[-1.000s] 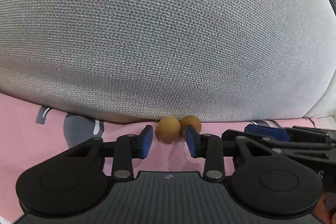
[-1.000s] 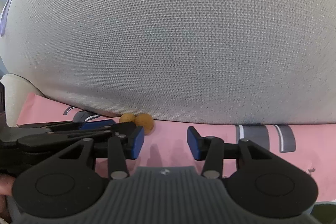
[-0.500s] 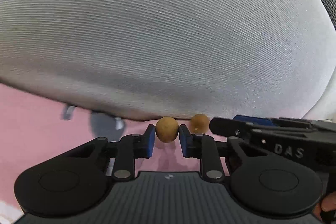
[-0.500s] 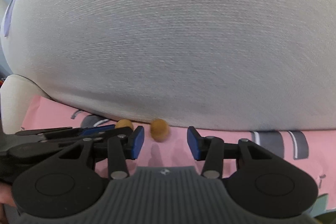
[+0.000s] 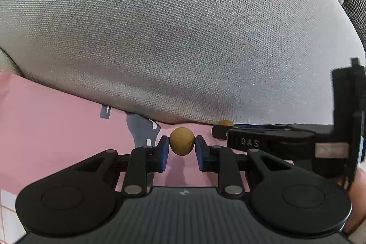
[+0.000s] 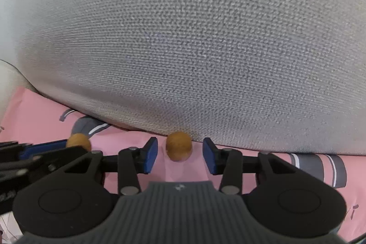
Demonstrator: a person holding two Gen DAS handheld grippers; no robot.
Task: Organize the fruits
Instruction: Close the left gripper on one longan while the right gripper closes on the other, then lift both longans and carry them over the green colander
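Observation:
Two small round brown fruits lie on a pink cloth at the foot of a big grey cushion. My left gripper [image 5: 182,145] is shut on one fruit [image 5: 181,141], its blue pads touching both sides. The second fruit [image 6: 178,146] sits on the cloth between the open fingers of my right gripper [image 6: 180,153], with gaps on both sides. In the left wrist view that second fruit [image 5: 225,122] peeks out behind the right gripper's body. In the right wrist view the held fruit [image 6: 78,141] shows at the left, above the left gripper's fingers.
The grey woven cushion [image 5: 183,33] fills the view just beyond both fruits and overhangs the pink printed cloth [image 5: 50,120]. The two grippers are side by side, close together. A pale tiled surface [image 5: 6,205] shows at the lower left.
My left gripper closed on the left fruit and drew it away from the other one. My right gripper moved left so that the second fruit now sits between its open fingers.

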